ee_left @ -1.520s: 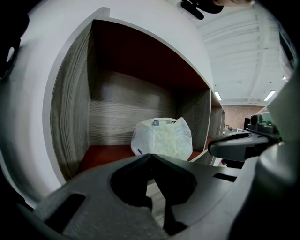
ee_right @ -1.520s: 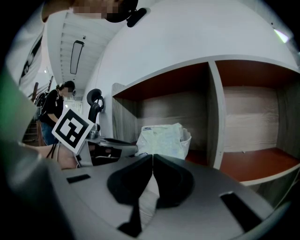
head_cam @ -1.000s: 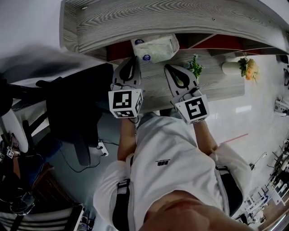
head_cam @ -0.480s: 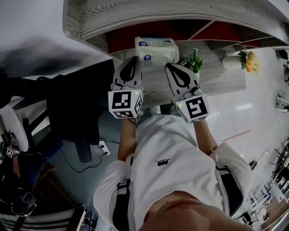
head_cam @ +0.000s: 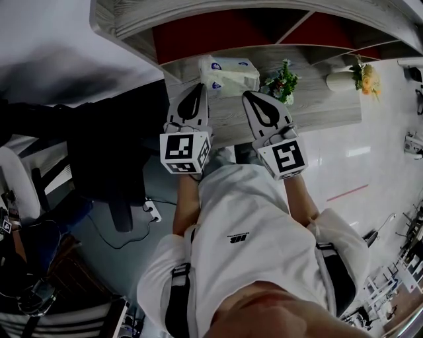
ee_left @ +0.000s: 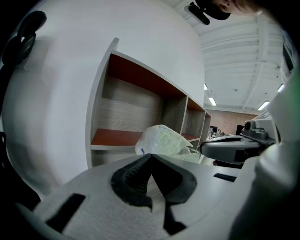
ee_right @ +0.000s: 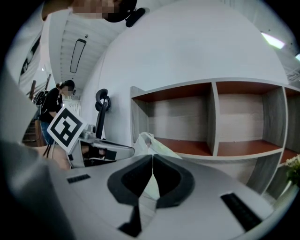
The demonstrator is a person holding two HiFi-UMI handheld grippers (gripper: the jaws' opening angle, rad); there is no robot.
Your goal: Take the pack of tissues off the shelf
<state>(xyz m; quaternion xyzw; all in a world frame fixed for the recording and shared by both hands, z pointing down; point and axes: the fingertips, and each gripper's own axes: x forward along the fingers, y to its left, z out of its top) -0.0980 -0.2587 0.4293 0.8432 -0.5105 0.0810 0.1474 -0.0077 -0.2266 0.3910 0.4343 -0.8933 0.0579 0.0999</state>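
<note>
Grippers (head_cam: 196, 86) (head_cam: 250, 96) closed, tissue pack (head_cam: 228, 72) drawn farther off shelf (head_cam: 310, 109)

1. A small plant (head_cam: 281, 82) stands just beside the pack of tissues (head_cam: 228, 74) on its right, so passage there is tight.
2. The shelf (head_cam: 198, 16) compartments behind the pack stand open. To its left is bare board (head_cam: 182, 76).

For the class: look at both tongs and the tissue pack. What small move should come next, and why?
Probably open the right tongs and ease them onto the tissue pack. Both they and the left tongs are shut with nothing between them, and the pack sits just beyond their tips, over the wooden ledge.
</note>
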